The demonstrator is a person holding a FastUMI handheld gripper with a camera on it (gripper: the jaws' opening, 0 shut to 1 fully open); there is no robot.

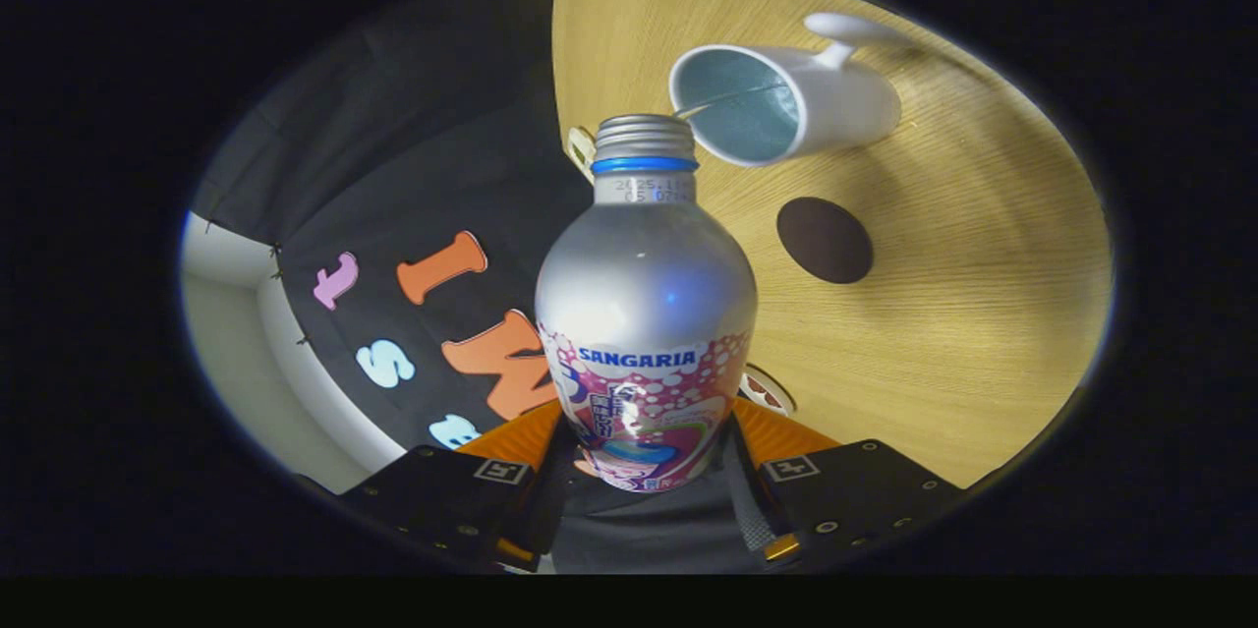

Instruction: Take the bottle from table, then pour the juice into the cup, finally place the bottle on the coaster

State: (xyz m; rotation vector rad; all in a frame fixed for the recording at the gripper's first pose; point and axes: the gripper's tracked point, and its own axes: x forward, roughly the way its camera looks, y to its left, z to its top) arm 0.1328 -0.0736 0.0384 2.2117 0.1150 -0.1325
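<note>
Gripping the bottle (646, 314) low on its printed lower body, the tongs (644, 481) have one finger pressed against each side of it, closed only as far as the bottle's width allows. The whole view is rolled, so the wooden tabletop (983, 333) stands up like a wall on one side of the tongs and the black booth cloth on the other; the hand carrying the tongs is thus turned well over from level.

The bottle's long axis runs straight ahead along the fingers, base back between them and the threaded, uncapped neck pointing forward. A blue ring sits just under the thread, and the silver shoulder is bare above the label.

Just beyond the neck and a little toward the tabletop side is the white cup (786, 102), its open mouth facing the bottle and its handle on the far side. The bottle's mouth is near the cup's rim; whether they touch cannot be told. A thin pale line crosses the cup's inside; what it is cannot be told.

A dark round coaster (825, 239) lies flat on the tabletop, beside the bottle's shoulder, nearer the tongs than the cup and apart from both.
</note>
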